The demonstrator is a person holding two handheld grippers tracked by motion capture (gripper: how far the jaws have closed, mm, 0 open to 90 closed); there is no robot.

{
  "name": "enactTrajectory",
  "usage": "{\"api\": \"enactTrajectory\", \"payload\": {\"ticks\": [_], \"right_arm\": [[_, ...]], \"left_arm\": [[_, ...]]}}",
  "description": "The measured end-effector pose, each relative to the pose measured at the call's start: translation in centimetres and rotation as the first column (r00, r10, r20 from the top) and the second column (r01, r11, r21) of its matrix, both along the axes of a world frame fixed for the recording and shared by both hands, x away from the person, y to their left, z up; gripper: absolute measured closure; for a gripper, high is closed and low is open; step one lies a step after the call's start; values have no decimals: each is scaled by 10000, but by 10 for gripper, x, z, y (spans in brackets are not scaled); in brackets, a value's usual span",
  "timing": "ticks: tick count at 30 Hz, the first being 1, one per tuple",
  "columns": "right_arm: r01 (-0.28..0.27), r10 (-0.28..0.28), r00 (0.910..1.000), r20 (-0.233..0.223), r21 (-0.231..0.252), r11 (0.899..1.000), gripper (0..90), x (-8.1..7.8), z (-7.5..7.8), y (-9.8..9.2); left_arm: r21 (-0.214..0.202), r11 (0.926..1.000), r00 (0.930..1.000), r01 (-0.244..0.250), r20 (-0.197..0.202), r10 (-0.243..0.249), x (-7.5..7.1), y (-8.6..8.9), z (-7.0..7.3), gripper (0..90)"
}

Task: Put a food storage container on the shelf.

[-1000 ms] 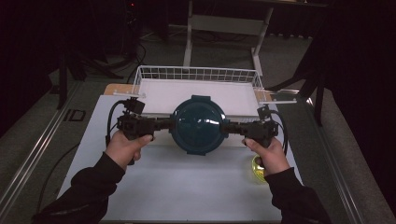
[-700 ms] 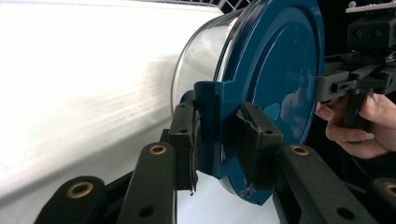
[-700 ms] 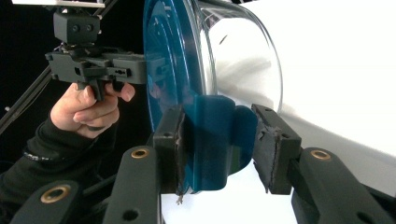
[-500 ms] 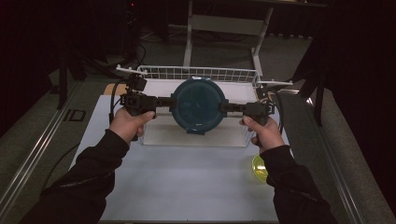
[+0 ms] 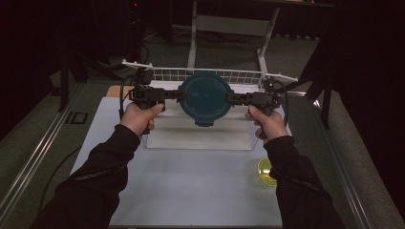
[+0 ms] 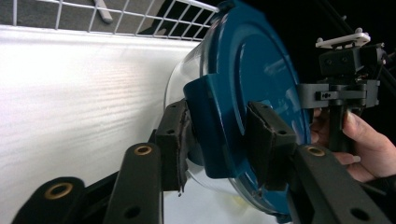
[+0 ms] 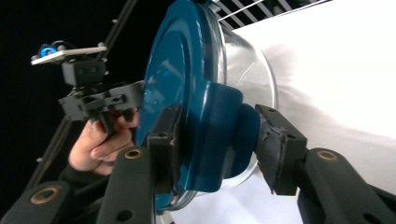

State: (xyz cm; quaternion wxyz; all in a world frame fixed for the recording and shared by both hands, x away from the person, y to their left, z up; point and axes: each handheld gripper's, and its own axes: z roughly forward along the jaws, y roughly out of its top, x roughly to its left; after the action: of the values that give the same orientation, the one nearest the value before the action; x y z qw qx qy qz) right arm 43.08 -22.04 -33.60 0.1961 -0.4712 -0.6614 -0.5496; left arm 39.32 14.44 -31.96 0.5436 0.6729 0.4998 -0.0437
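A round clear container with a dark teal lid (image 5: 206, 98) hangs in the air over a white wire basket (image 5: 215, 74), held from both sides. My left gripper (image 5: 180, 95) is shut on the lid's left clip tab and my right gripper (image 5: 232, 98) on the right tab. In the left gripper view my left gripper (image 6: 219, 140) clamps a teal tab of the lid (image 6: 252, 60), with the clear bowl (image 6: 182, 79) behind it. In the right gripper view my right gripper (image 7: 217, 149) pinches the opposite tab of the lid (image 7: 173, 70). The container's inside is hidden.
The basket's floor (image 5: 200, 136) is white, with low wire walls at the back. A small yellow-green round object (image 5: 265, 171) lies on the white table (image 5: 191, 191) by the right forearm. Dark floor and metal frame legs (image 5: 193, 28) lie beyond the table.
Both grippers have carried the lidded container up and away from the person, from above the table's middle to above the basket. Both stay shut on it.
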Motion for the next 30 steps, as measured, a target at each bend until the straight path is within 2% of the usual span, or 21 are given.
{"api": "enactTrajectory", "payload": {"ticks": [3, 5, 9, 13, 15, 16, 17, 18, 20, 21, 23, 24, 26, 28, 30], "right_arm": [[201, -204, 9996, -220, -154, 9997, 495, 7, -1, 1], [314, -322, 9991, -275, -299, 9991, 484, 11, -2, 2], [402, -403, 9992, 15, -822, 9958, 468, 13, 4, 4], [761, -571, 9934, 994, -1990, 9770, 418, 7, 18, 9], [872, -536, 9876, 1474, -2314, 9689, 410, 1, 25, 11], [1018, -544, 9823, 1790, -2676, 9581, 404, -3, 29, 12], [1144, -606, 9788, 1958, -2763, 9542, 402, -6, 32, 12], [1108, -549, 9766, 2080, -2678, 9571, 399, -9, 34, 11], [1202, -485, 9693, 2409, -2926, 9486, 395, -17, 39, 11], [1219, -468, 9656, 2557, -2862, 9504, 397, -21, 41, 10], [1322, -428, 9567, 2880, -2986, 9452, 401, -30, 45, 9], [1278, -392, 9547, 2950, -2875, 9492, 412, -34, 46, 9], [1167, -200, 9512, 3078, -2992, 9470, 410, -42, 46, 10], [990, 60, 9456, 3252, -3054, 9471, 402, -51, 45, 12], [892, 159, 9391, 3434, -2879, 9535, 418, -60, 45, 12]], "left_arm": [[57, 9997, 9997, -223, 68, 222, 5, -1, -2, 587], [-65, 9996, 9996, -283, 47, 283, 7, -1, -4, 583], [-116, 9998, 9999, -130, -4, 130, 10, -2, -7, 544], [-192, 9997, 9992, -124, 380, 132, 6, -4, -6, 481], [-99, 9999, 9968, -138, 786, 145, 2, -4, -3, 477], [-66, 9999, 9957, -109, 922, 114, 0, -4, -2, 475], [8, 10000, 9948, -68, 1021, 66, -2, -3, 0, 469], [87, 9999, 9930, -75, 1183, 64, -5, -3, 2, 459], [374, 9992, 9886, -131, 1501, 73, -10, -2, 5, 455], [407, 9991, 9858, -124, 1681, 53, -14, -1, 6, 445], [458, 9987, 9815, -237, 1908, 145, -20, 1, 7, 421], [440, 9988, 9766, -230, 2145, 131, -24, 3, 7, 418], [393, 9992, 9682, -38, 2503, -62, -30, 6, 7, 383], [328, 9988, 9563, 364, 2891, -443, -38, 8, 6, 336], [449, 9983, 9438, 383, 3266, -509, -46, 9, 5, 320]]}}
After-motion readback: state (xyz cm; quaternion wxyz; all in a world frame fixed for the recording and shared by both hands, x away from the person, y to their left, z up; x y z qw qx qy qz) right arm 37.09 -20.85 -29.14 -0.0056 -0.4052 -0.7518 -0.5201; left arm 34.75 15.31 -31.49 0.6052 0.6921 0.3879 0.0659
